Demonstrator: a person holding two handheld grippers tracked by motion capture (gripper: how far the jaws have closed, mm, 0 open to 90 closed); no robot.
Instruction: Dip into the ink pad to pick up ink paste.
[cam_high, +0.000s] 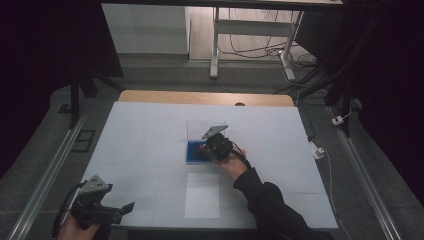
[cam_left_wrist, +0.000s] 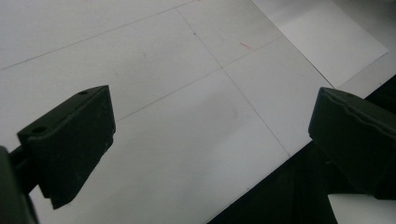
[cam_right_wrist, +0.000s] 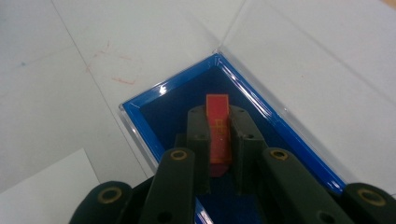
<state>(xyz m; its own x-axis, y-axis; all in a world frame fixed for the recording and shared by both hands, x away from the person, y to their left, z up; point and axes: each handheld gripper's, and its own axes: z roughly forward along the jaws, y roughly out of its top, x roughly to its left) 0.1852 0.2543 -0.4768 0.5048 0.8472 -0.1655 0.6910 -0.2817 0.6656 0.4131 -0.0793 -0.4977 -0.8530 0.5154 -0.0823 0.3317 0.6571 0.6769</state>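
Observation:
A shallow blue tray (cam_right_wrist: 144, 100) inside a clear plastic case (cam_high: 192, 131) lies at the middle of the white table. My right gripper (cam_right_wrist: 219, 119) reaches into the tray, shut on a small flat red piece (cam_right_wrist: 218, 135) with faint gold marks. The piece stands between the two black jaws, its far end sticking out beyond them. In the high view the right gripper (cam_high: 209, 149) sits over the tray's right side, and the case's clear lid stands up behind it. My left gripper (cam_left_wrist: 210, 140) hovers near the table's front left corner, open, with nothing between its jaws.
A white sheet of paper (cam_high: 202, 195) lies on the table in front of the tray. Thin pencil lines divide the white table cover (cam_high: 145, 135). The table's front edge runs just under the left gripper. Desk legs and cables stand on the floor beyond the table.

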